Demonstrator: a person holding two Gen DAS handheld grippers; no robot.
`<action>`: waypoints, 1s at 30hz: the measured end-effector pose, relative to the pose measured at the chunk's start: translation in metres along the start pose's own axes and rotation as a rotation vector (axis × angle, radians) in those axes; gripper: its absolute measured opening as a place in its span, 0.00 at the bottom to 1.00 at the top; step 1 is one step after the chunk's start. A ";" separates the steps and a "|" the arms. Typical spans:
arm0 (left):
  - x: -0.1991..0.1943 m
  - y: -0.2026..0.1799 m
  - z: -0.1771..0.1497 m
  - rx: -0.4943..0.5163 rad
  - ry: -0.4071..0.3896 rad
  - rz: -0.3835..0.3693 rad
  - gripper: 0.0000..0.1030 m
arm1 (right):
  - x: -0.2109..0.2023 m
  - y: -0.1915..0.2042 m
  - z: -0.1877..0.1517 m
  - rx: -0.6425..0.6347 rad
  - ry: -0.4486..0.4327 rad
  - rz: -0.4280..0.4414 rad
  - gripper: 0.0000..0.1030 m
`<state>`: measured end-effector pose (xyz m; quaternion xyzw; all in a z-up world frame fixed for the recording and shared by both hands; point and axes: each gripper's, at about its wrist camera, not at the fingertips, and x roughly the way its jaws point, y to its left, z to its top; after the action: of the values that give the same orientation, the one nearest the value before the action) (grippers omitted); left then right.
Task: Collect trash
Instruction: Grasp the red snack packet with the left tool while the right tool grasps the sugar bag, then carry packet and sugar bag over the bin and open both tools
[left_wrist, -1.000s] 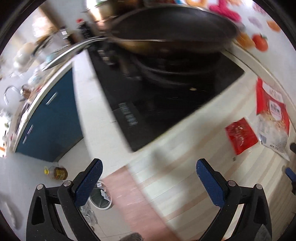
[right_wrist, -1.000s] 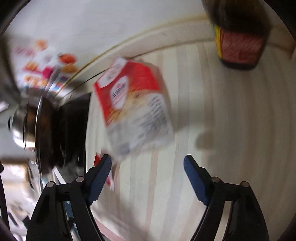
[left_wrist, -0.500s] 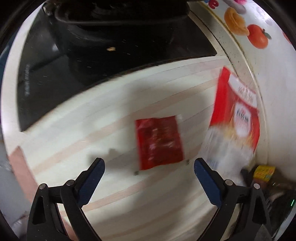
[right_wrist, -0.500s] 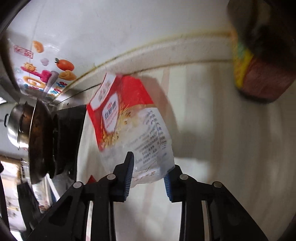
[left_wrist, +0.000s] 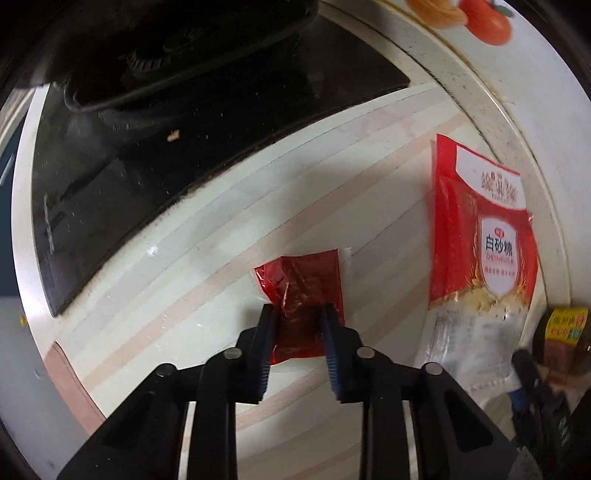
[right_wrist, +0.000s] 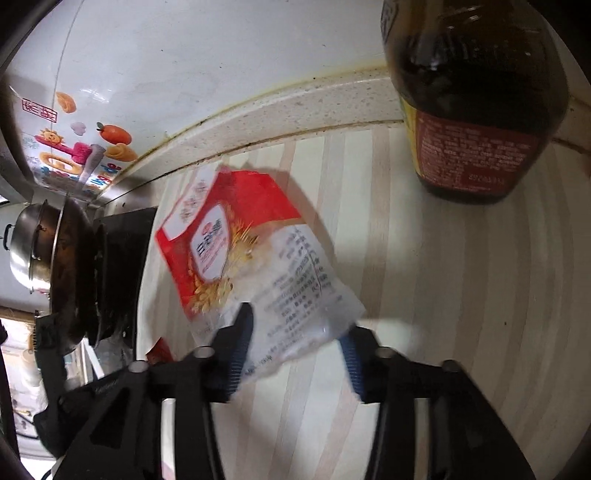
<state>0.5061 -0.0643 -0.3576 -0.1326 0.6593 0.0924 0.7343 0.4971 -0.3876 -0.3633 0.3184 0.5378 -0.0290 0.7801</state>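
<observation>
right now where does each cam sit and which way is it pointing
Left wrist: on the left gripper, looking forward and down at the striped counter; its two fingers pinch the small red wrapper, black cooktop beyond.
Right wrist: on the right gripper, facing the white wall; its fingers straddle the sugar bag, dark bottle beyond.
Shared: the sugar bag, counter and cooktop show in both views.

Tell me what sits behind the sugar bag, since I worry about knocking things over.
Behind the sugar bag rise the speckled counter ledge and white wall. A dark bottle stands off to one side. Whatever lies under the bag is covered.
</observation>
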 end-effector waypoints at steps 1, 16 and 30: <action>-0.003 -0.001 -0.003 0.018 -0.013 0.009 0.17 | 0.002 0.000 0.000 -0.006 0.001 -0.004 0.49; -0.055 0.032 -0.038 0.005 -0.081 -0.055 0.10 | -0.047 0.041 -0.016 -0.203 -0.209 -0.012 0.08; -0.108 0.150 -0.046 -0.108 -0.240 -0.121 0.09 | -0.107 0.110 -0.080 -0.309 -0.232 0.096 0.08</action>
<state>0.4037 0.0673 -0.2661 -0.1992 0.5516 0.0986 0.8039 0.4296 -0.2896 -0.2379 0.2147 0.4266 0.0544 0.8769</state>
